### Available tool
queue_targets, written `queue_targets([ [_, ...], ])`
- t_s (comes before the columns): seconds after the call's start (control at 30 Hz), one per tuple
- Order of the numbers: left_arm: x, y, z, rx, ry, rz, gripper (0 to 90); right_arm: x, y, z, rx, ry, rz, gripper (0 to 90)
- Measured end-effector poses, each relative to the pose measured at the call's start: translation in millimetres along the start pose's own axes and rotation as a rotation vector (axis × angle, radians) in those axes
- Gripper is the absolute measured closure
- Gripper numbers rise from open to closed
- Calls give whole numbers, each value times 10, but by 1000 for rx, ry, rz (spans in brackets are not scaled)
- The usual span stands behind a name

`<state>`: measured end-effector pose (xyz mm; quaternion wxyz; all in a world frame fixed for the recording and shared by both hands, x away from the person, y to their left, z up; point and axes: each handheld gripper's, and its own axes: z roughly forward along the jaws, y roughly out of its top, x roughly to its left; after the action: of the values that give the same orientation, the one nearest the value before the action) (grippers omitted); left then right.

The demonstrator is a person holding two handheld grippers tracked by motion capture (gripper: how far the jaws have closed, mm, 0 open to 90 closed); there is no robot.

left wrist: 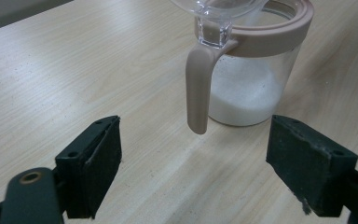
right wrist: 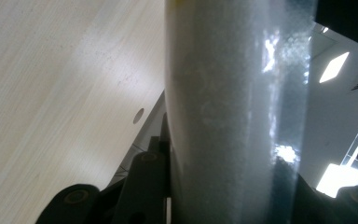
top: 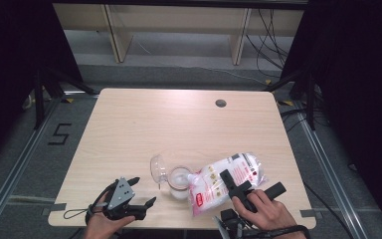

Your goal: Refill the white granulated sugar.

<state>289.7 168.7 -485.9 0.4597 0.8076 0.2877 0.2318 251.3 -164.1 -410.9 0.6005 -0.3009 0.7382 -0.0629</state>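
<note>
Sugar bag [top: 229,180], a clear plastic pouch of white grains with red print, lies tipped over near the front edge of the wooden table [top: 179,124], its open corner pointing down into a small glass jar [top: 179,183]. The right gripper [top: 248,191] is clamped across the middle of the bag, one black jaw lying over the top of it in the high view; in the right gripper view the pouch [right wrist: 233,116] stands pressed between the jaws, white grains showing through the shiny film. The jar stands upright just left of the bag, touching its lower corner, and already holds a layer of white grains at the bottom. In the left gripper view the jar [left wrist: 256,88] shows a beige rim and a beige handle [left wrist: 198,88] hanging down its near side, with a clear hinged lid [top: 157,170] flipped up and open on the left. The left gripper [top: 139,191] rests low near the front left part of the table, its jaws spread wide with nothing between them, pointing at the jar from nearby without touching it. A small round dark hole [top: 221,103] sits near the far edge of the table.
</note>
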Motion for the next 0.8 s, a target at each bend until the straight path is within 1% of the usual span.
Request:
queue_targets([
  [0.07,0,0,0,-1,1,0,176,-1,14,0,-6,-6,0,746],
  [0.23,0,3,-8,4,5,4,175,-7,36,1,-10,-1,-11,747],
  [0.27,-12,-1,-7,3,7,-15,176,-7,36,2,-11,0,-11,747],
  [0.3,-12,-1,-7,3,7,-15,176,-5,37,3,-8,2,-8,748],
  [0.4,1,2,-8,7,7,4,175,-3,27,0,-7,0,-8,748],
  [0.5,2,3,-9,8,7,7,176,0,23,0,-6,-1,-4,748],
  [0.57,1,2,-7,7,7,3,176,-1,18,0,-7,-5,0,749],
  [0.63,-14,-2,-6,3,10,-20,176,0,10,-4,-5,0,9,749],
  [0.67,-10,-1,-6,2,8,-14,176,-4,6,-4,-6,-5,4,750],
  [0.7,-14,-1,-7,4,9,-19,176,-1,4,-4,-6,-5,9,750],
  [0.77,-13,-1,-8,1,12,-18,176,-4,0,-4,-8,-5,4,750],
  [0.8,-13,-1,-8,-1,13,-19,176,2,0,-2,-10,-9,12,750],
])
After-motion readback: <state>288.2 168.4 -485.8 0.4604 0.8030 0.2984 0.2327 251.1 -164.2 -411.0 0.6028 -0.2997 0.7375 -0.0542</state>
